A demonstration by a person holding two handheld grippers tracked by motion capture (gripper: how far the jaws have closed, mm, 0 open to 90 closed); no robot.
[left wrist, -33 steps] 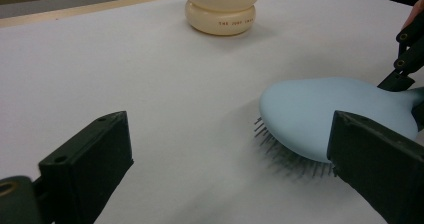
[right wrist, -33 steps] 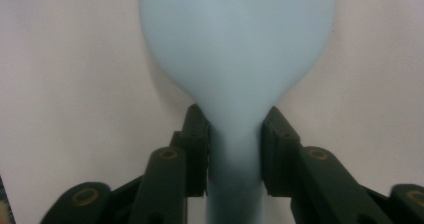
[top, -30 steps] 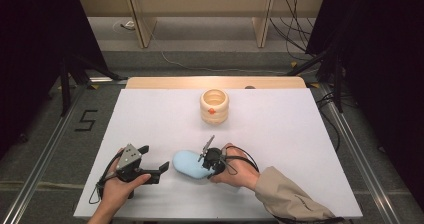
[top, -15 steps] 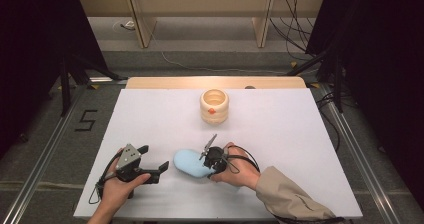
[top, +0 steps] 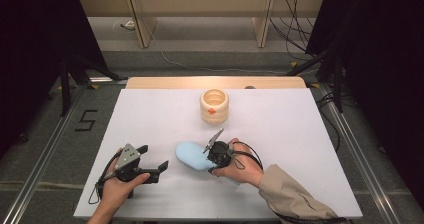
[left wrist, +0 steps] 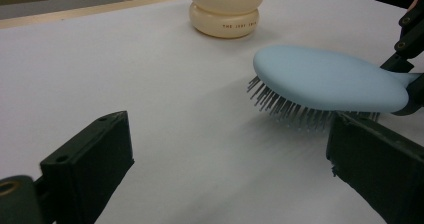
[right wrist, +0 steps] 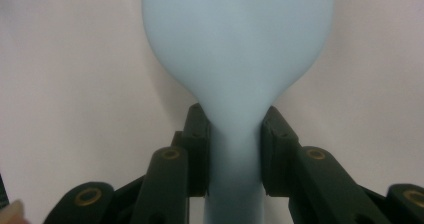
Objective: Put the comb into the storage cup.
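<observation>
Jaws on your left hand-held gripper (top: pixel 156 170) stand spread with nothing between them, resting low on the white worktop (top: pixel 300 129) near its front edge. Just to its right comes the pale blue hairbrush (top: pixel 192 155), head toward that gripper, bristles down and, in the left gripper view, hanging just clear of the worktop. Your right hand-held gripper (right wrist: pixel 235 149) is pinching the brush at the narrow neck where the head (right wrist: pixel 237 39) tapers into the handle, one pad on each side. That looks like the sound place to hold: the handle seems stiff, smooth plastic, likely light, so it should not sag, but the glossy surface may slip or twist if you loosen. The bristles (left wrist: pixel 295 111) look thin and springy, so you should not press them hard against anything. Further back, near the middle of the worktop, the cream ribbed pot (top: pixel 214 105) stands upright and well apart from the brush; from above its inside looks hollow, with nothing plainly in it
</observation>
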